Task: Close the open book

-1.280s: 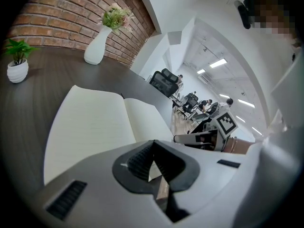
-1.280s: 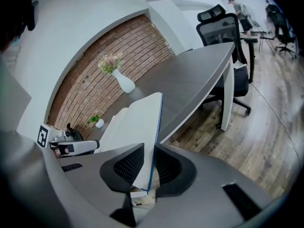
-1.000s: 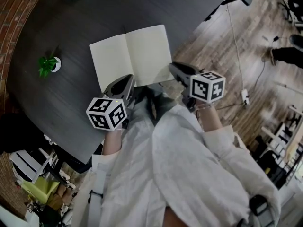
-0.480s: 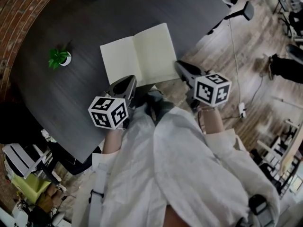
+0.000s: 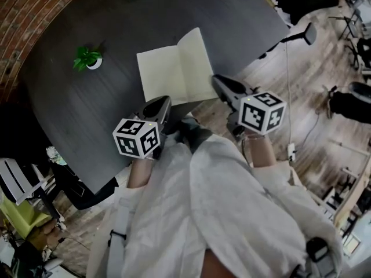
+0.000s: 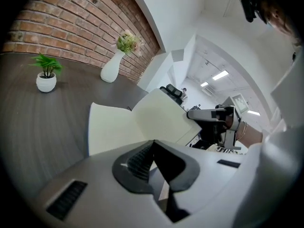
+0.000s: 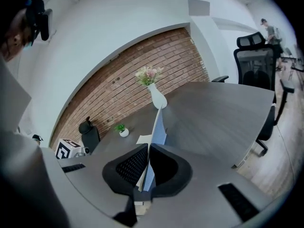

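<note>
The book [image 5: 165, 71] lies open near the counter's [image 5: 81, 109] near edge, its right page tilted up, the left gripper [image 5: 164, 101] at its near edge.

Soft, even indoor light; long white ceiling strip lamps [image 6: 220, 75] glare. The cream open book [image 5: 168, 71] shines against the dim dark grey table [image 5: 87, 109]. Gripper views bend strongly, corners black
</note>
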A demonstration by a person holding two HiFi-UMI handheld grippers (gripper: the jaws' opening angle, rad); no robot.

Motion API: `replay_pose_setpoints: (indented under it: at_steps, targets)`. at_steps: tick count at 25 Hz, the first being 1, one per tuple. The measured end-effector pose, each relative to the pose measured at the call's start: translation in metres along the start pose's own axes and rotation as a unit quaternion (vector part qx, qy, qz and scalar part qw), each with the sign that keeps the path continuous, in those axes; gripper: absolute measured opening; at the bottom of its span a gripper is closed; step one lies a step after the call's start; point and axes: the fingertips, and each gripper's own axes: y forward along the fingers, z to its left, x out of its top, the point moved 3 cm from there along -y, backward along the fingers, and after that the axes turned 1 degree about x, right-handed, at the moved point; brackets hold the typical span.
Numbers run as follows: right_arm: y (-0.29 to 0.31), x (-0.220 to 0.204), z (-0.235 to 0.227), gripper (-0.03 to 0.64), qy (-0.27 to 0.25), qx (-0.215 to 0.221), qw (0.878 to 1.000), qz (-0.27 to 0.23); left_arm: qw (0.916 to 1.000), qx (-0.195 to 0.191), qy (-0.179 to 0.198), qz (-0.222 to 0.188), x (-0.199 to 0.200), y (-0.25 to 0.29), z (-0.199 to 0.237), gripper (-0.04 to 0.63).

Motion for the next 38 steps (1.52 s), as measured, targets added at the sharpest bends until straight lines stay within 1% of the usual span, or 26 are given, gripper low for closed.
replay_pose_setpoints:
  at_steps: [10,15,21,30,38]
  targets:
    - [0.022,0.002,0.041,0.018,-0.025,0.055,0.998,0.007,0.9993,0.017,-0.018,-0.028,-0.004,-0.02,0.008,0.005]
    - [0.039,-0.001,0.055,0.018,-0.04,0.077,0.996,0.016,0.998,0.035,-0.031,-0.041,-0.008,-0.032,0.017,0.005]
    - [0.064,-0.011,0.073,0.018,-0.059,0.104,0.992,0.039,0.9962,0.054,-0.043,-0.054,-0.008,-0.042,0.027,0.005]
    - [0.096,-0.029,0.089,0.018,-0.068,0.131,0.986,0.077,0.9927,0.075,-0.058,-0.074,-0.004,-0.051,0.039,0.005]
    - [0.117,-0.039,0.096,0.018,-0.065,0.15,0.98,0.11,0.9892,0.095,-0.082,-0.076,-0.006,-0.057,0.053,0.005]
